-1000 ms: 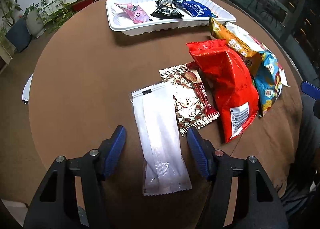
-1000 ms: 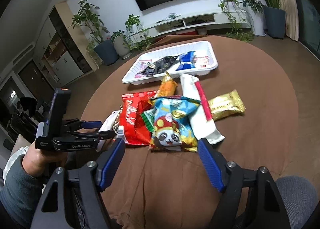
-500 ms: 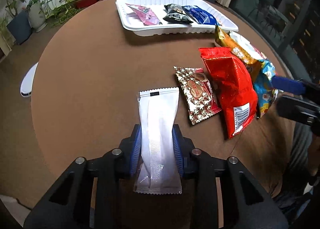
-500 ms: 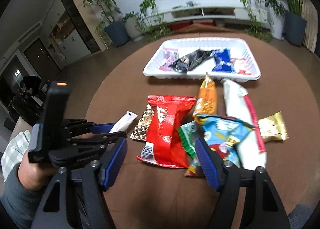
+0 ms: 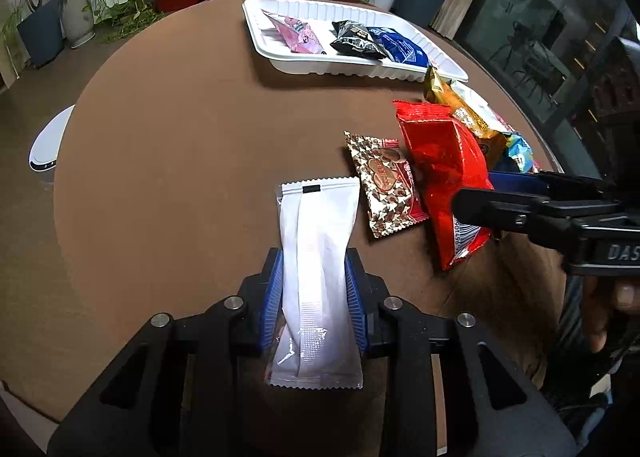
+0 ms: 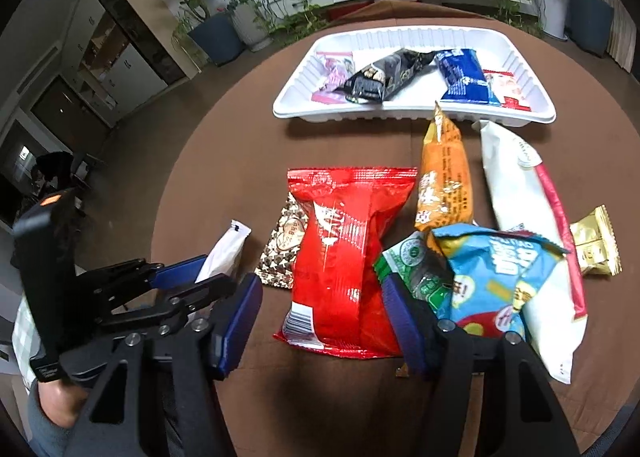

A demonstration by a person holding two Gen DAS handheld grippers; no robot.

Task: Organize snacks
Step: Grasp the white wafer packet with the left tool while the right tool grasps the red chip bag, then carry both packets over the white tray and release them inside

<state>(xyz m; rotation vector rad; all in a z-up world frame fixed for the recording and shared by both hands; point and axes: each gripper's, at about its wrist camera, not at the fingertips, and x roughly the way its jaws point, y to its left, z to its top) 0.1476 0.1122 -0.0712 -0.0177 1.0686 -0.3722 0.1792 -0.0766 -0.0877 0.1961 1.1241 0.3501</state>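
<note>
**Left gripper clamps a white snack packet; right gripper stands open over a red bag**

On a round brown table (image 5: 192, 145), the left gripper (image 5: 313, 299) is closed on a long white packet (image 5: 316, 257). Its two blue pads press the packet's long sides near the lower half, and the packet's far end, with a small black mark, points away across the table. The near end sticks out toward the camera, past the pads.

Just right of the white packet lies a brown star-patterned packet (image 5: 382, 189), touching a red bag (image 5: 444, 173) beside it. The right gripper (image 6: 322, 321) is spread wide with nothing between its fingers; the red bag's near end lies between them, and whether they touch it cannot be told. To its right is a pile: an orange packet (image 6: 444, 177), a blue bag (image 6: 496, 269), a green packet (image 6: 412, 265), a long white-and-red bag (image 6: 528, 209), and a small gold packet (image 6: 596, 245) a little apart.

At the far side sits a white tray (image 6: 412, 115) holding a pink packet (image 6: 334, 73), a black packet (image 6: 388, 75), a dark blue packet (image 6: 462, 75) and a red-and-white packet (image 6: 504, 87).
</note>
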